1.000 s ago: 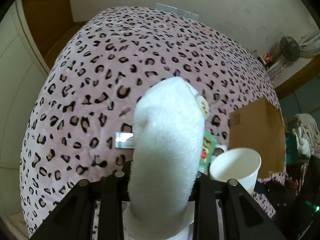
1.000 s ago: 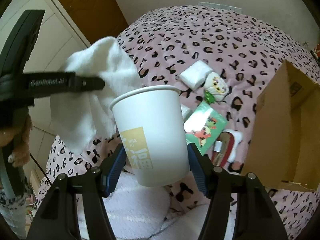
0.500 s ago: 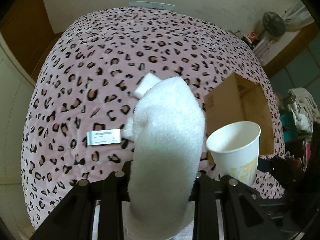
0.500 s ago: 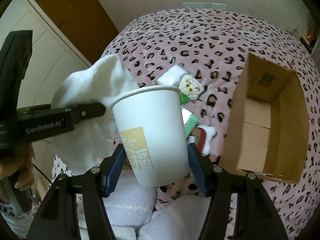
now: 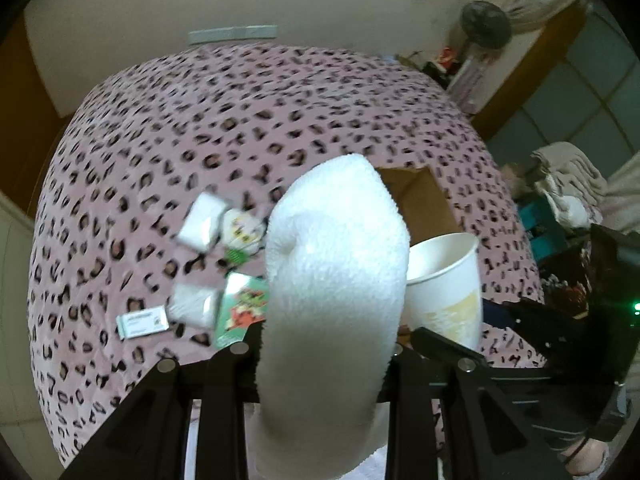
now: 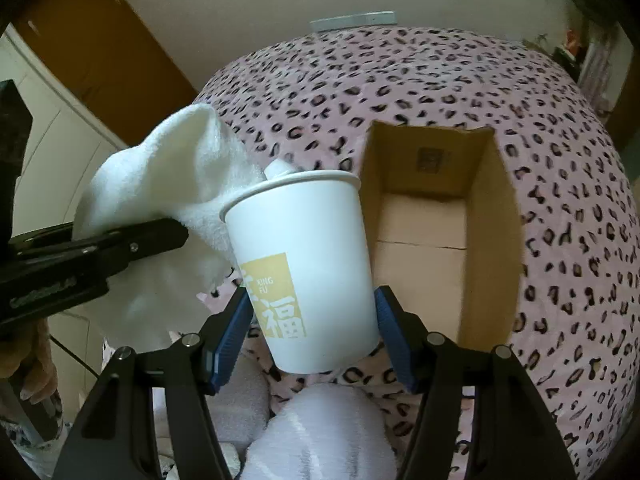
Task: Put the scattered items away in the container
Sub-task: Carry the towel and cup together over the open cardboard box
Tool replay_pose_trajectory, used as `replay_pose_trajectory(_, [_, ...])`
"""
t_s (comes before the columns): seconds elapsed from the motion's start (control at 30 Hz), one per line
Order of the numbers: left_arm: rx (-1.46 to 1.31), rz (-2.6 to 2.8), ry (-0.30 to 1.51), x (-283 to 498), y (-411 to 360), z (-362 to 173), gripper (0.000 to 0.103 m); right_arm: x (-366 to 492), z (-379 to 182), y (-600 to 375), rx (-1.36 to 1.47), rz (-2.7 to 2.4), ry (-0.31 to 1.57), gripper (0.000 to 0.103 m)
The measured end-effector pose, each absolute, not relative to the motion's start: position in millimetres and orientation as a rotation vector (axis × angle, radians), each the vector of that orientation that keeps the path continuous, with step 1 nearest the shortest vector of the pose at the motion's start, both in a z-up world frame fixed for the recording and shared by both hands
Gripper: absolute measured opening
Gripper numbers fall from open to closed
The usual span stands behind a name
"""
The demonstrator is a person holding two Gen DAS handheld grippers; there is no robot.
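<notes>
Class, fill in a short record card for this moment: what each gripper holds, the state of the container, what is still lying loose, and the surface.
Left gripper: shut on a fluffy white towel
Right gripper: shut on an upright white paper cup with a yellow label, blue fingers on either side
Container: open brown cardboard box, nothing visible inside
Still loose: two white packets, small cartoon pouch, green printed packet, white labelled stick
Surface: pink leopard-print blanket
</notes>
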State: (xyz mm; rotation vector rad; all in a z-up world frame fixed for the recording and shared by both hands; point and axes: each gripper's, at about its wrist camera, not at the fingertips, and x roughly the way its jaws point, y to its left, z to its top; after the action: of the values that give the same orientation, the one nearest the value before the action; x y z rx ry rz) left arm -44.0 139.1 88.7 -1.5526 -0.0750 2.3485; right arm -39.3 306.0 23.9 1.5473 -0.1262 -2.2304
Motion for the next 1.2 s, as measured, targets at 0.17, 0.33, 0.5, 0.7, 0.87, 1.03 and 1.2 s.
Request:
replay_pose_trajectory(0.17, [-1.498, 2.325, -0.079, -51.6, 167.4, 107.0, 0.029, -45.6, 32.0, 331.6, 1.541, -2.27, -0.156, 0.063])
replay_pose_trajectory(0.33, [-1.481, 2.312, -0.099, -64.2, 187.5, 112.2, 0.029, -54.3, 36.0, 353.0, 1.547, -2.303, -0.183, 0.063])
replay_pose_trajectory(0.5, [-1.506, 2.276, -0.154, -83.9, 202.6, 98.6, 0.029, -62.8, 30.1, 366.9, 1.572, -2.322, -0.196, 0.063])
replay_pose_trajectory(0.7, [-1.551, 2.216, -0.172, -98.4, 225.2, 71.3, 0.029, -72.8, 9.8, 383.3, 1.633, -2.327, -0.228, 0.063])
replay_pose_trajectory(0.87, [-1.651, 2.202, -0.116, -103.1, 230.6, 39.3, 0.029, -79.1, -11.0, 386.6, 1.686, -2.297, -0.224, 0.063])
replay_pose_trajectory(1.03, [-1.71, 2.186, -0.076, -105.8, 229.7, 17.8, 0.029, -84.1, -24.6, 386.3, 1.717, -2.271, -0.207, 0.063])
replay_pose_trajectory(1.2, [-1.733, 2.18, 0.0, -108.6, 236.6, 4.6, 0.029, -85.5, -32.2, 386.9, 1.739, -2.264, -0.201, 0.063])
